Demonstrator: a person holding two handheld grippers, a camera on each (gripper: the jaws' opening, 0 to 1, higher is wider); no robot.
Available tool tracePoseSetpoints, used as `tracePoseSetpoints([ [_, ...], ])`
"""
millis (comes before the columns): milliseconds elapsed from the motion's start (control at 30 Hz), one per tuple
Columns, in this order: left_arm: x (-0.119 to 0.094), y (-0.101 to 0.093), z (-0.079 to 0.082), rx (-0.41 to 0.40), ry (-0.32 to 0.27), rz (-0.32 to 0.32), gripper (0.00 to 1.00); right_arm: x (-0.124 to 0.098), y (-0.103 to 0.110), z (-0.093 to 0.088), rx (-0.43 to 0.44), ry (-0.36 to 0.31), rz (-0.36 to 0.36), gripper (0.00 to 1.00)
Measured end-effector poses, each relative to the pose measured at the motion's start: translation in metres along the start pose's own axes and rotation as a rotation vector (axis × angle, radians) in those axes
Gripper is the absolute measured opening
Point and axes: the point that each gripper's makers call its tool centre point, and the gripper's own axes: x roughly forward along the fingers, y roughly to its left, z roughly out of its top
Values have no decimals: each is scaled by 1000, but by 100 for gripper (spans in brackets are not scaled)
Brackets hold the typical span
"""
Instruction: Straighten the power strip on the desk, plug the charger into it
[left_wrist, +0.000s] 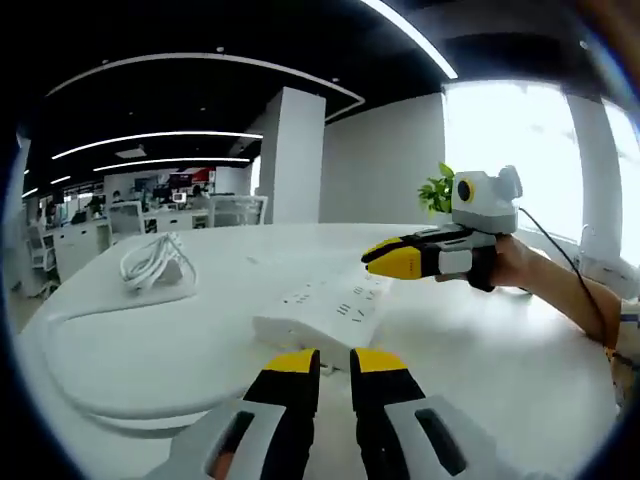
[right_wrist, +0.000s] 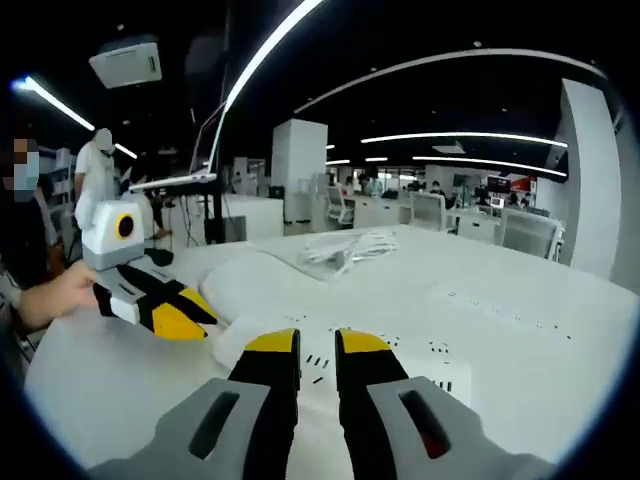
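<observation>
A white power strip (left_wrist: 325, 310) lies askew on the white desk (left_wrist: 150, 350), just beyond my left gripper (left_wrist: 337, 362), whose yellow-tipped jaws are shut on nothing. My right gripper (left_wrist: 385, 258) comes in from the right, held by a hand, hovering above the strip's far end with its jaws together. In the right gripper view the power strip (right_wrist: 420, 365) sits right under my right gripper (right_wrist: 318, 345), shut and empty. The left gripper (right_wrist: 185, 312) hangs at the left, beside the strip's end. The white charger with its coiled cable (left_wrist: 155, 265) (right_wrist: 348, 245) rests farther off on the desk.
A small green plant (left_wrist: 436, 190) stands by the bright window behind the desk. The desk's curved edge (left_wrist: 110, 415) runs near the left gripper. A laptop on a stand (right_wrist: 180, 182) and a standing person (right_wrist: 95, 170) are at the far left; office desks and chairs lie beyond.
</observation>
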Motion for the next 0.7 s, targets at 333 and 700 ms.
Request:
tracePoseSetpoints([
  [333, 3, 1, -3, 37, 20, 14, 19, -39, -51, -21, 2, 50, -119, 20],
  [700, 8, 1, -7, 66, 42, 13, 19, -39, -55, -41, -18, 94, -119, 24],
])
